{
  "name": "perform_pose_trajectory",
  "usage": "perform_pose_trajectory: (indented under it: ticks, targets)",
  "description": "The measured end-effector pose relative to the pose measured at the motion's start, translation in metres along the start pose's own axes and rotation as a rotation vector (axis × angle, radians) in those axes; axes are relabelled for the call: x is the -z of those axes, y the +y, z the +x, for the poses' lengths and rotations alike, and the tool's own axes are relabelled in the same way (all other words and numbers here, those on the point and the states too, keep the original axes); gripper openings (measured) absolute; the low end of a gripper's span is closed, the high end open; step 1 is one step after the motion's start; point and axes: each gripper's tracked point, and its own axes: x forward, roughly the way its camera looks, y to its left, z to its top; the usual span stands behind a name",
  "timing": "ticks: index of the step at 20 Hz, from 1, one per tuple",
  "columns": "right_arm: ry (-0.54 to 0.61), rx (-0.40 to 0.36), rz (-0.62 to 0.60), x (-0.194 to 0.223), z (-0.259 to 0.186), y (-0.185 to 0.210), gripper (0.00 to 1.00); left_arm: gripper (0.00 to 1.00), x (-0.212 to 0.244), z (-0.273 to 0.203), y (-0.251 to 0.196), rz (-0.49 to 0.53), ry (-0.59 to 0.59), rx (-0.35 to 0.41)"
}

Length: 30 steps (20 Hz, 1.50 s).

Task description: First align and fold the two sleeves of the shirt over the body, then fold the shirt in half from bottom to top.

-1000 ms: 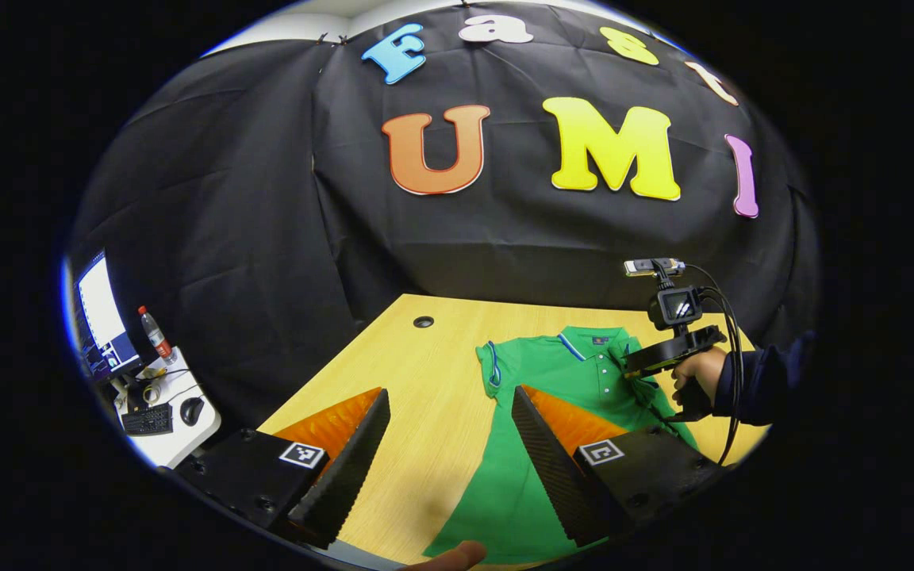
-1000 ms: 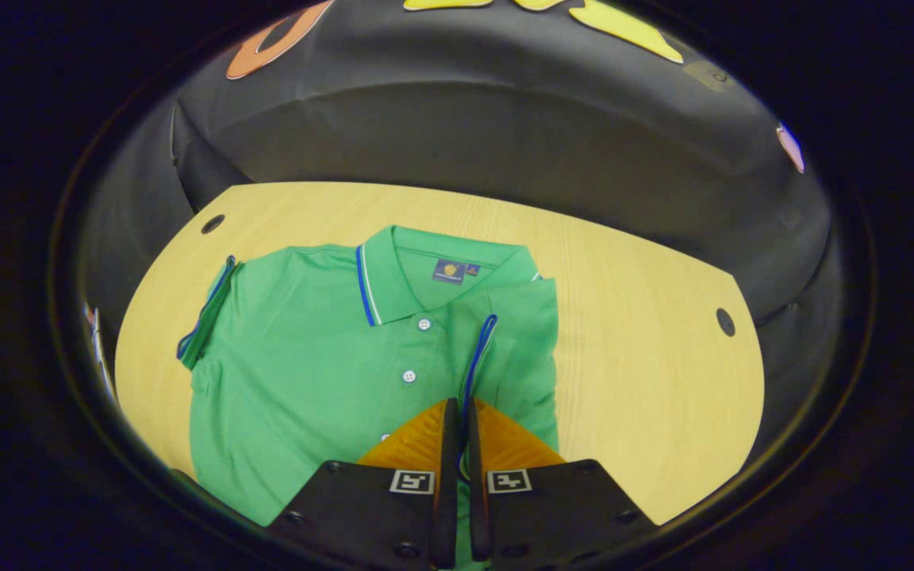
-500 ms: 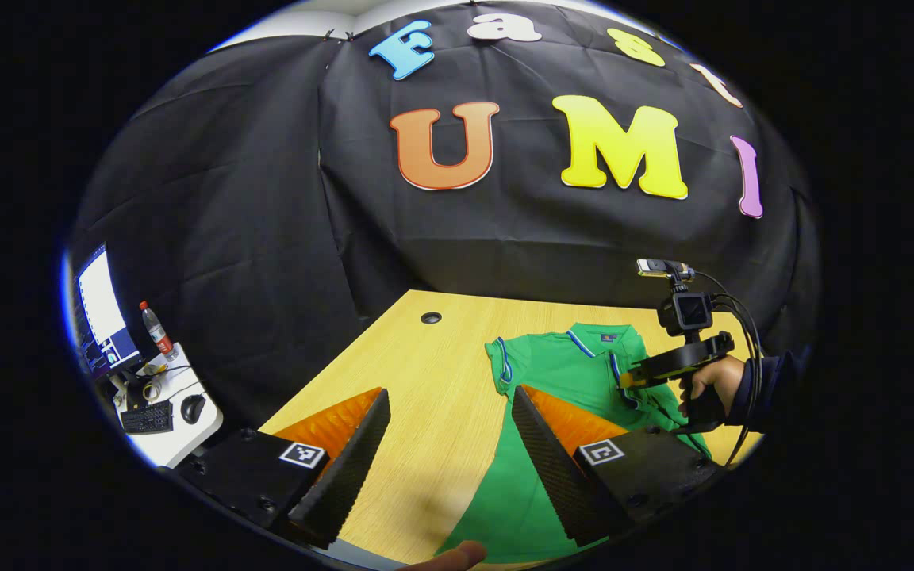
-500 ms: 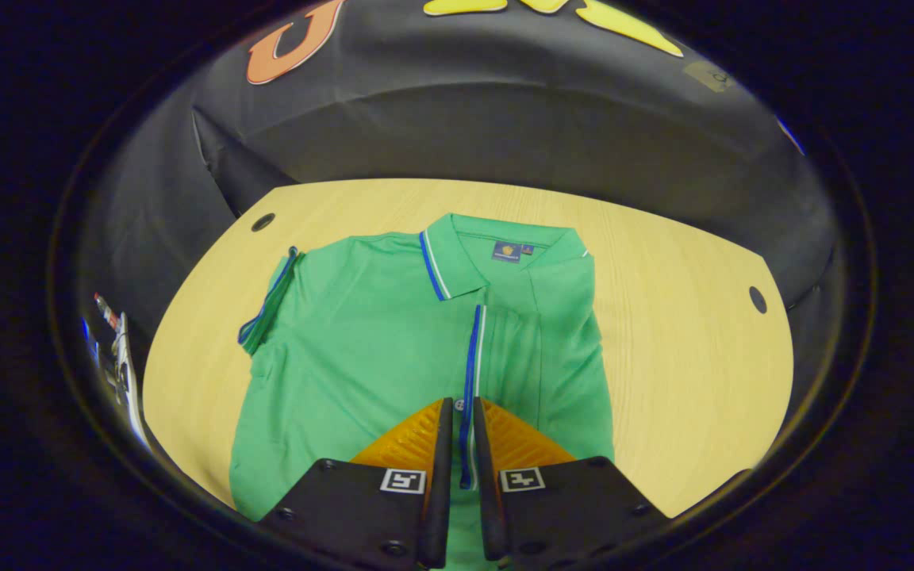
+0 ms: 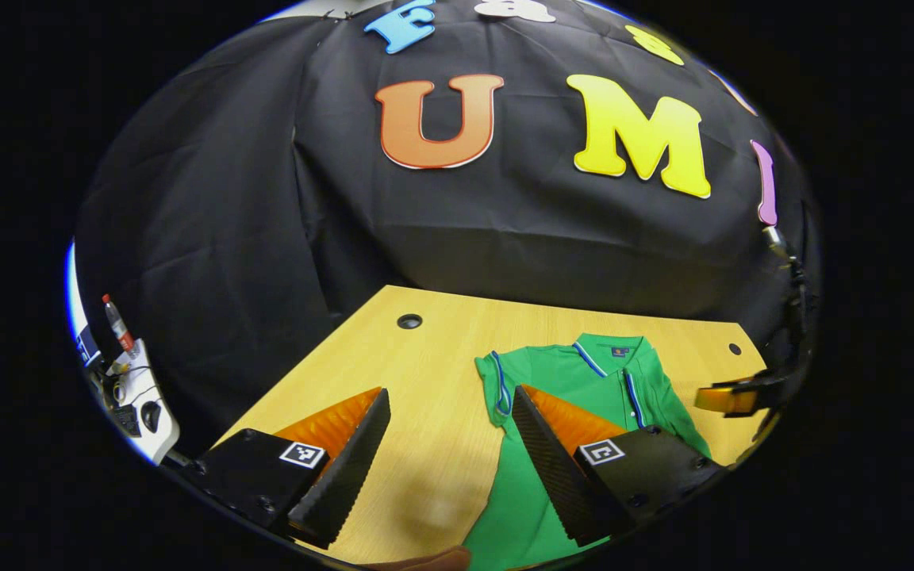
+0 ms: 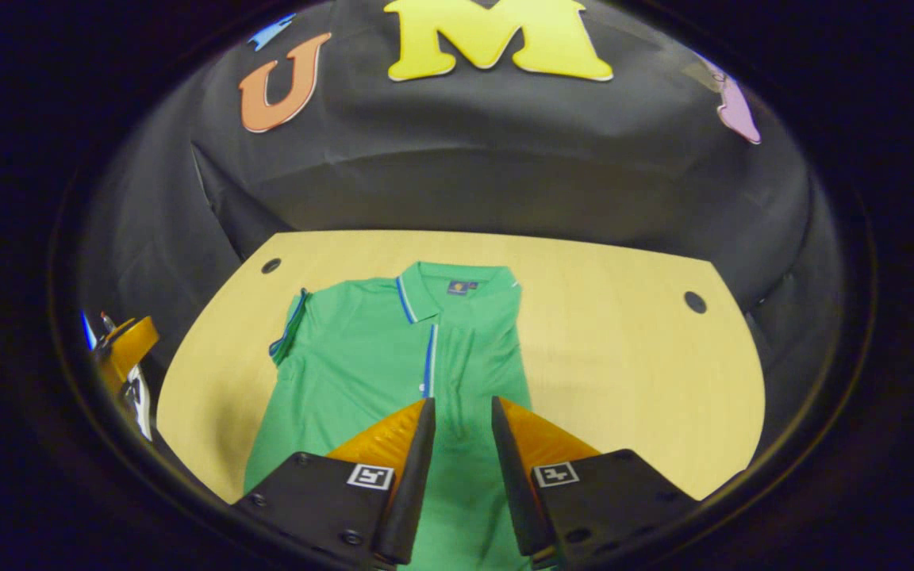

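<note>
my right gripper [image 6: 457, 412] hovers part open above the green polo shirt [image 6: 378, 373]; my left gripper [image 5: 449, 404] gapes wide beside it. neck label unreadable.

Our own fingers hide the green polo shirt's [image 6: 362, 373] hem; the side desk [image 5: 136, 392] clutter is too small to tell.

Both views over shirt [image 6: 393, 357], perhaps high

A bottle [image 5: 116, 322] stands on a white side desk [image 5: 144, 400].
</note>
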Motion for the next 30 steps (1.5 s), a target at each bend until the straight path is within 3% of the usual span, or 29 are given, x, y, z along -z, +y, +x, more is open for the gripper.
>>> perform_pose_trajectory:
  ticks: [2,3,6,11,17,20,22,25,30]
  targets:
    - [-0.046,0.012,0.025,-0.006,-0.027,-0.012,0.63,1.00,0.005,0.029,-0.015,0.004,0.036,0.043]
    - [-0.067,0.026,0.029,-0.010,-0.040,-0.019,0.65,1.00,0.012,0.045,-0.021,0.013,0.061,0.057]
    - [-0.121,0.066,0.044,-0.015,-0.079,-0.035,0.89,1.00,0.034,0.083,-0.035,0.039,0.130,0.090]
    - [-0.222,0.127,0.045,-0.022,-0.147,-0.052,0.96,1.00,0.049,0.129,-0.040,0.050,0.192,0.063]
    - [-0.236,0.168,0.030,0.015,-0.205,-0.052,0.96,0.97,0.056,0.175,-0.050,0.088,0.254,0.025]
    - [-0.204,0.193,0.022,0.039,-0.208,-0.054,0.93,0.84,0.071,0.185,-0.052,0.101,0.302,0.017]
    - [-0.187,0.197,0.036,0.048,-0.210,-0.054,0.96,0.73,0.077,0.189,-0.054,0.092,0.318,0.021]
    - [-0.179,0.201,0.048,0.054,-0.213,-0.054,0.96,0.51,0.083,0.193,-0.053,0.070,0.343,0.034]
    - [-0.162,0.196,0.048,0.058,-0.207,-0.049,0.96,0.30,0.085,0.195,-0.046,0.067,0.360,0.031]
